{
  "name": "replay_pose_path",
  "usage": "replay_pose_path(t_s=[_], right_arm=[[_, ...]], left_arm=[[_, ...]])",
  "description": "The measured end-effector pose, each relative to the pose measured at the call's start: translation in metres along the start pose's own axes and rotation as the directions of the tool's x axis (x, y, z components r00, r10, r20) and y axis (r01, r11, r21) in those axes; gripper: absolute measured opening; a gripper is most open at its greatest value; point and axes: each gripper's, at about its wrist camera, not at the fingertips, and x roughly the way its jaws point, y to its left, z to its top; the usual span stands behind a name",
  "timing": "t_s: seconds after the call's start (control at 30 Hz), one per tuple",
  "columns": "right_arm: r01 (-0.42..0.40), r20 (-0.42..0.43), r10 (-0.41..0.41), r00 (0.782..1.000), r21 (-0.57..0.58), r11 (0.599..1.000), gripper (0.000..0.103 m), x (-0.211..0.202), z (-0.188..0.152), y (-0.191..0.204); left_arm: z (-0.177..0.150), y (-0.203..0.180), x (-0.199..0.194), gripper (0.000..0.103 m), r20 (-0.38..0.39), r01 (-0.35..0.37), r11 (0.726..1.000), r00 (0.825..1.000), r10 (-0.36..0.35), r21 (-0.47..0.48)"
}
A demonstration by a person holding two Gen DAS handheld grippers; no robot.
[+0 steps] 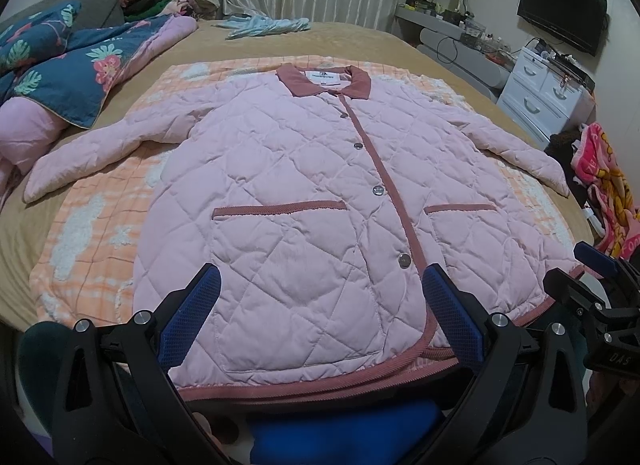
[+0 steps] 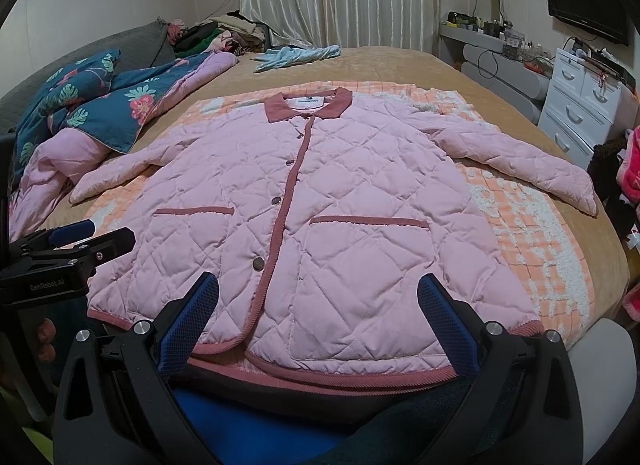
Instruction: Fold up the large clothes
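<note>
A pink quilted jacket (image 1: 304, 193) lies spread flat, front side up and buttoned, on an orange checked blanket (image 1: 92, 233) that covers the middle of a tan bed (image 1: 360, 41). Its darker pink collar (image 1: 324, 83) points toward the curtained far wall, both sleeves are stretched out to the sides, and its corded hem (image 2: 352, 375) runs along the near edge of the bed, just in front of both cameras. The left hand-held gripper (image 1: 320, 321) hovers over the hem on the jacket's left half with its blue-padded fingers (image 1: 192, 321) spread wide apart and holding nothing. The right hand-held gripper (image 2: 318, 323) hovers the same way over the right half, fingers likewise apart and empty (each gripper also shows at the edge of the other's view). The jacket looks soft, puffy and light, likely to bend easily but to spring back a little along a fold because of its padding. The surface seems matte rather than slippery. Good places to take hold would probably be the firm corded hem corners or the sleeve cuffs, where the fabric is thin enough to pinch. A floral duvet (image 1: 60, 61) is bunched at the left, and a pale blue garment (image 2: 296, 55) lies well apart near the curtain.
</note>
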Motion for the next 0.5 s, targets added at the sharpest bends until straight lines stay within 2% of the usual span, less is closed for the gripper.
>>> replay_pose_path(t_s=[0.5], right_arm=[[0.002, -0.002, -0.002, 1.0, 0.0, 1.0, 0.099, 0.0005, 0.0006, 0.0004]], left_arm=[[0.0002, -0.0007, 0.0007, 0.095, -0.002, 0.002, 1.0, 1.0, -0.002, 0.001]])
